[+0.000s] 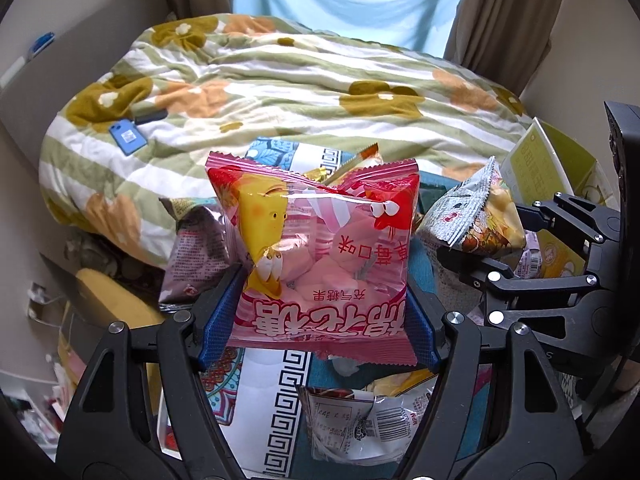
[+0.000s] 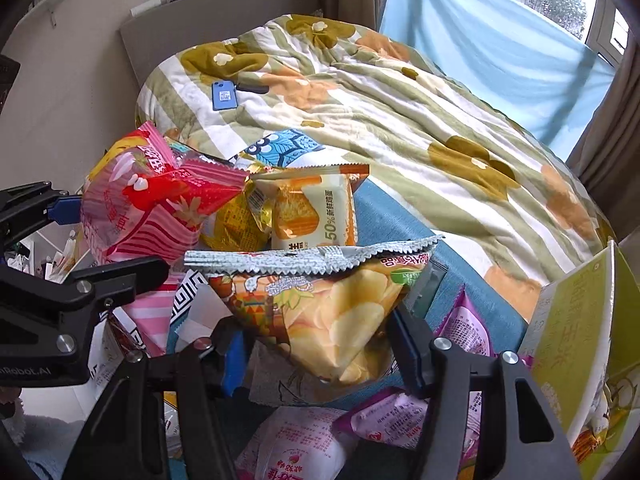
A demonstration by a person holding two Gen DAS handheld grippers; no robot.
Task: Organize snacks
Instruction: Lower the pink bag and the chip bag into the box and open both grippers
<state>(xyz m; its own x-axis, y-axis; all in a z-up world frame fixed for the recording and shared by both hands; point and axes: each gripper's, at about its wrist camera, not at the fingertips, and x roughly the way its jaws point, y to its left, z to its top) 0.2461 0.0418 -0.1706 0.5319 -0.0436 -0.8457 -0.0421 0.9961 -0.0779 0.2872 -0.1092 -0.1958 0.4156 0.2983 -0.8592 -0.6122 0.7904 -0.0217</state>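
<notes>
While the left gripper [image 1: 318,320] holds a pink marshmallow bag [image 1: 316,256] clear of the heap, its blue pads press on the bag's lower corners from either side — jaws partway closed, the bag upright between them. The landmark here is the blue cloth [image 2: 472,304] spread at the foot of the flowered quilt [image 2: 360,92]; most loose snacks lie on it.

The right gripper [image 2: 320,352] has a yellow chip bag [image 2: 340,320] between its fingers, silver crimped seal uppermost, jaws narrowed onto the bag's sides — held above the blue cloth, with pale pink packets [image 2: 296,448] and purple packets [image 2: 464,328] lying on the cloth below and beside it.

At the far edge of the cloth, towards the quilt, an orange-and-white wafer packet [image 2: 316,208] stands behind the chip bag. On the cloth's right edge an open yellow-green carton [image 2: 576,320] stands. A blue phone [image 2: 223,95] lies on the quilt, well apart from the cloth.
</notes>
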